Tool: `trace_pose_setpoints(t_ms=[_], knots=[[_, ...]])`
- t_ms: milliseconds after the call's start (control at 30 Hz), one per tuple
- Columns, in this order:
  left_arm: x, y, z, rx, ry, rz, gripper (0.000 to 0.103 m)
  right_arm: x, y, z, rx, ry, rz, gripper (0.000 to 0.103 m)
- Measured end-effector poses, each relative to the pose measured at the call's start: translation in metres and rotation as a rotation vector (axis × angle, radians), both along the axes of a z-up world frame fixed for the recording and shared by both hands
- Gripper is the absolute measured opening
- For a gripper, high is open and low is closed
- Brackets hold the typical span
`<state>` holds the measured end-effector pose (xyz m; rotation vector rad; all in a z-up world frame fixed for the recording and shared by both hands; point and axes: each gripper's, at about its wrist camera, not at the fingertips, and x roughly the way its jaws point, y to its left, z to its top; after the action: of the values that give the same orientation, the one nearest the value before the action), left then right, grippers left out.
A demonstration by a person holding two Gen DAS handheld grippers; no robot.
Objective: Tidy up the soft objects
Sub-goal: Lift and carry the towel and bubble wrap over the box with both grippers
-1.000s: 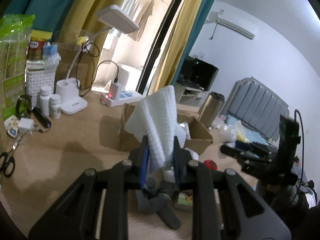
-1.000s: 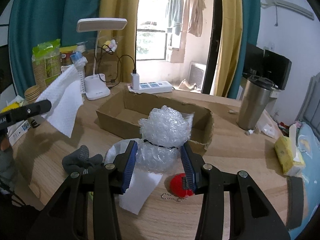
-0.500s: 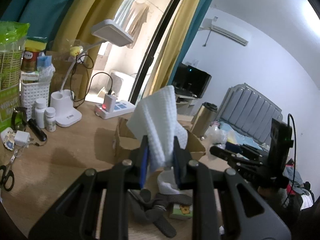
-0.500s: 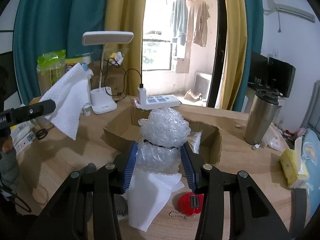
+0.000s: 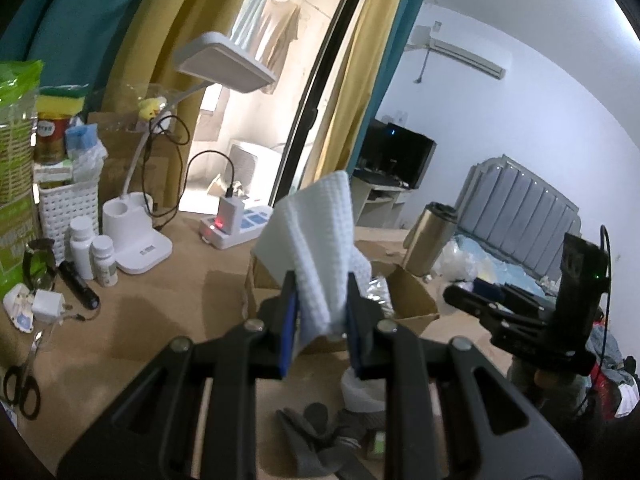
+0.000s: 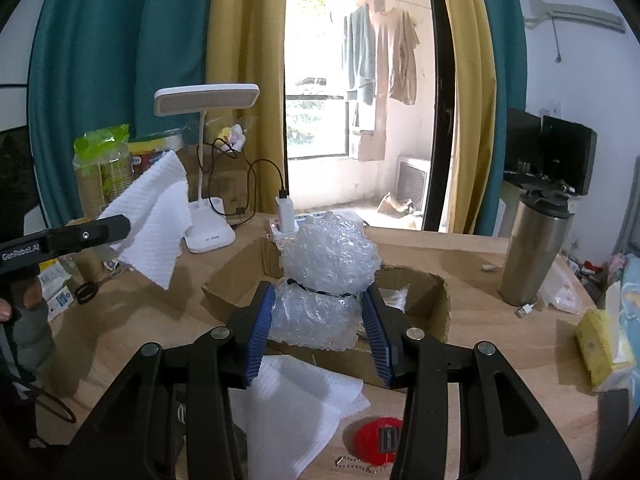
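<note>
My left gripper (image 5: 320,320) is shut on a white waffle cloth (image 5: 320,240) and holds it in the air left of an open cardboard box (image 5: 408,296). The cloth also shows in the right wrist view (image 6: 154,216), hanging from the left gripper's fingers (image 6: 84,234). My right gripper (image 6: 318,332) is shut on a wad of bubble wrap (image 6: 324,280) tied with a black band, held over the box's (image 6: 432,320) near edge. Another white cloth (image 6: 296,408) lies on the table below it.
A grey glove (image 5: 316,428) lies below my left gripper. A red keychain (image 6: 376,440), a steel tumbler (image 6: 532,248), a desk lamp (image 6: 208,168), a power strip (image 5: 236,228), bottles (image 5: 92,252), scissors (image 5: 20,384) and a yellow sponge (image 6: 592,340) stand around the wooden table.
Both grippers have risen and moved forward toward the box with their loads. The bubble wrap now hangs over the box's near edge.
</note>
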<state>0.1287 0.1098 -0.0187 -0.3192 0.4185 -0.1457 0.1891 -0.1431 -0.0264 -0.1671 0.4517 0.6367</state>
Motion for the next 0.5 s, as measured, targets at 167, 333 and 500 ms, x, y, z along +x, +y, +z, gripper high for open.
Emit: trace_pose_setpoints(t_ms=[167, 333, 500], knots=[[0.024, -0.007, -0.004, 0.027, 0.017, -0.006, 0.022, 0.013, 0.002, -0.004, 0.019, 0.013, 0.019, 0.047], [0.052, -0.012, -0.020, 0.032, 0.049, -0.023, 0.022, 0.024, 0.009, -0.006, 0.014, 0.012, 0.032, 0.047], [0.074, -0.015, -0.028, 0.064, 0.054, -0.039, 0.022, 0.036, 0.017, -0.009, -0.004, 0.027, 0.025, 0.047]])
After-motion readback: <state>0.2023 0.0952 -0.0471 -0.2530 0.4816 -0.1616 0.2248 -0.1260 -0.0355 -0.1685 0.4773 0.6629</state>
